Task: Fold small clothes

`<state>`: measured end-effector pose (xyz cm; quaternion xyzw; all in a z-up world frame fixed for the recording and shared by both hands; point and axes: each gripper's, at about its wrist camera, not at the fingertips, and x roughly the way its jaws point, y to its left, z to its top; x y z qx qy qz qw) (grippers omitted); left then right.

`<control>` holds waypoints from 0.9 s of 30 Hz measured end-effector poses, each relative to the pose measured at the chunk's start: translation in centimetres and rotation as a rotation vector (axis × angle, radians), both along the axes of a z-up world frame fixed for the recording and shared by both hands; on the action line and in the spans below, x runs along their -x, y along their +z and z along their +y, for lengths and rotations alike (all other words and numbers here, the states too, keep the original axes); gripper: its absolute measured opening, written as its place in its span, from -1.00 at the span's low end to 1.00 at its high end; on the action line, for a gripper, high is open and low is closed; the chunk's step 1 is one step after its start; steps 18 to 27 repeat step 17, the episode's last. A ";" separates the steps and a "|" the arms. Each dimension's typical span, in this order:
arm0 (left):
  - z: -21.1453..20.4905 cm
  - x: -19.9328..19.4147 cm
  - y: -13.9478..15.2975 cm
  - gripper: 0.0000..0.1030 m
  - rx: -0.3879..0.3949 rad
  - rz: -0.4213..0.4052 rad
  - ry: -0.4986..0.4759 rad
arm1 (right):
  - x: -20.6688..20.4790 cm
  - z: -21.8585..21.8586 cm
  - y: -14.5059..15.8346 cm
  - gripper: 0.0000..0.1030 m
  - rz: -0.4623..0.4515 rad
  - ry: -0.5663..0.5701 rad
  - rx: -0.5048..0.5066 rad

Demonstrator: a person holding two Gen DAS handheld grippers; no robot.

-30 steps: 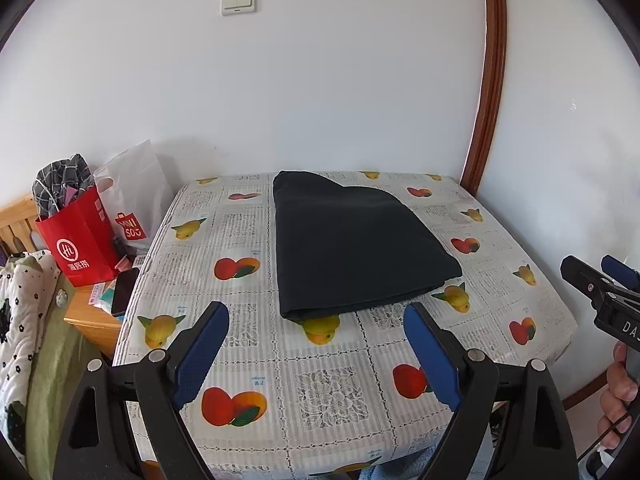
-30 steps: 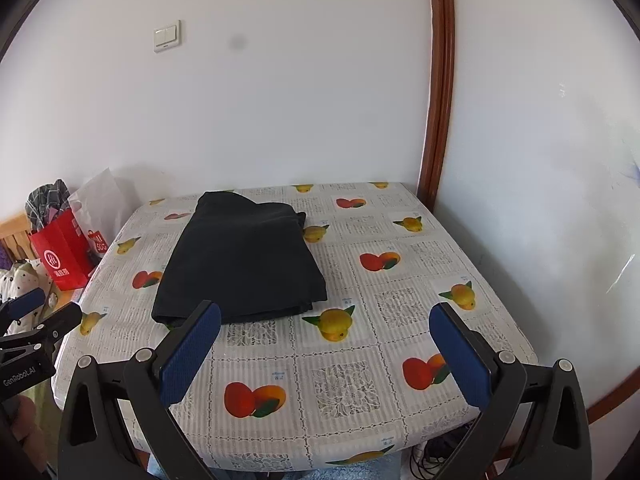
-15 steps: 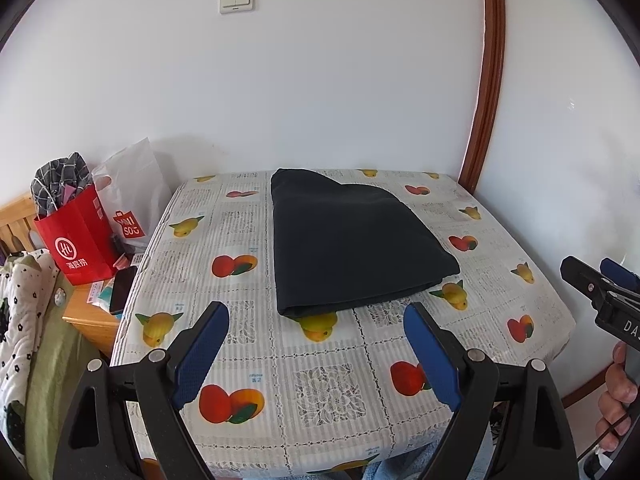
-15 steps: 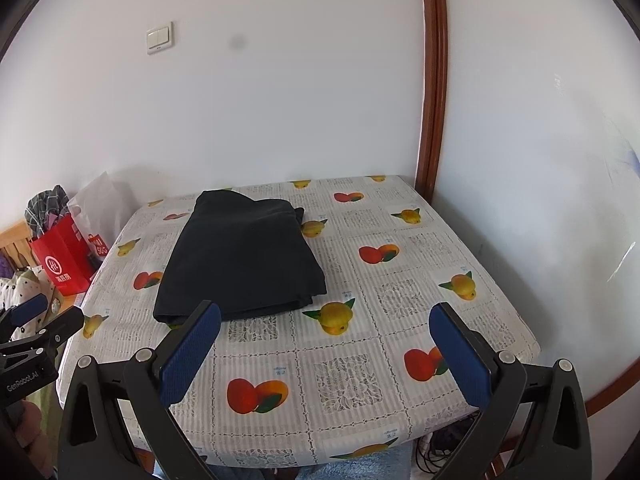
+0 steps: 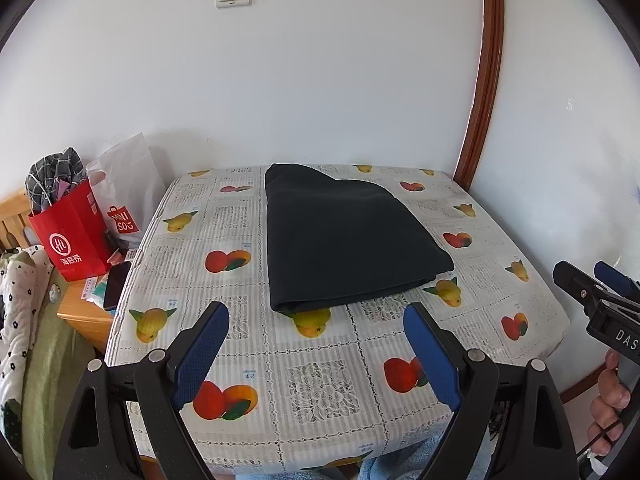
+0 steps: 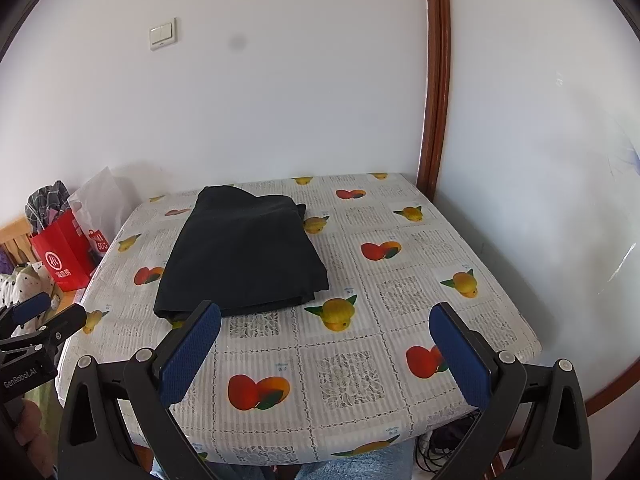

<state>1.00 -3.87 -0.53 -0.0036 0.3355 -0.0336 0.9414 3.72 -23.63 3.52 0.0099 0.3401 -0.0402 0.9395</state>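
A dark folded garment (image 5: 344,240) (image 6: 244,252) lies flat on the table with the fruit-print cloth (image 5: 320,380) (image 6: 400,292). My left gripper (image 5: 316,320) hovers over the near part of the table, short of the garment's front edge, open with nothing between its blue pads. My right gripper (image 6: 326,322) hangs above the table's near edge, to the right of the garment, also open and holding nothing. Each gripper shows at the edge of the other's view, the right gripper (image 5: 596,288) and the left gripper (image 6: 36,320), both held by a hand.
White walls close the table in at the back and right, with a brown wooden trim (image 5: 484,76) in the corner. Left of the table a red paper bag (image 5: 74,236) and a white plastic bag (image 5: 124,188) stand on a wooden stand (image 5: 84,312). Cables (image 6: 436,444) lie below the near right corner.
Both views shift slightly, so the table sits a little lower and farther. The garment has not moved and both grippers stay open.
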 end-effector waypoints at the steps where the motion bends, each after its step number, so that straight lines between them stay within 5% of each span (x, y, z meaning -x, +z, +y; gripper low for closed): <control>1: -0.1 0.0 0.0 0.72 -0.005 -0.001 -0.001 | 0.1 0.0 0.0 0.99 -0.001 0.000 -0.001; 27: -0.5 -0.4 1.4 0.72 -0.009 -0.025 -0.003 | 0.3 -0.4 0.8 0.99 -0.023 0.000 -0.014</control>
